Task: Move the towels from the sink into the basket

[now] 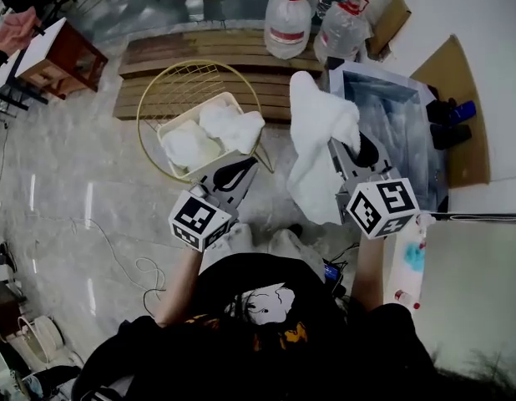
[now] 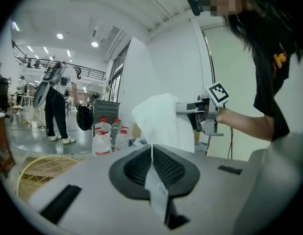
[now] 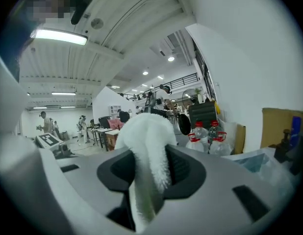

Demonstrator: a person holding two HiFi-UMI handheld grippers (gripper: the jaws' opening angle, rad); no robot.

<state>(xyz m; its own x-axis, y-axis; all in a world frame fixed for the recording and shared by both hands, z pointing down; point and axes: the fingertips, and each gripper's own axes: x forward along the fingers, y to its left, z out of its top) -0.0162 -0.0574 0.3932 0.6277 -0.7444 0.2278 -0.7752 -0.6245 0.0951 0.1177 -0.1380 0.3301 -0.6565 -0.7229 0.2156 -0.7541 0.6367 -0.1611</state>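
Note:
A white towel [image 1: 312,132] hangs from my right gripper [image 1: 351,150], whose jaws are shut on it, lifted just left of the steel sink [image 1: 392,98]. In the right gripper view the towel [image 3: 146,131] bulges up out of the pinched jaws of the gripper [image 3: 147,155]. My left gripper [image 1: 245,167] is shut and holds nothing, its tips at the near edge of the white basket [image 1: 195,111]. Two white towels [image 1: 191,144] lie in that basket. The left gripper view shows its own closed jaws [image 2: 152,151] and, beyond them, the held towel [image 2: 164,121].
The basket sits on a round gold wire stand [image 1: 199,73] on the floor. Behind it lies a wooden pallet [image 1: 199,53] with large water jugs [image 1: 289,23]. Cardboard [image 1: 458,82] and dark bottles [image 1: 446,115] flank the sink. A red-brown table [image 1: 66,53] stands far left.

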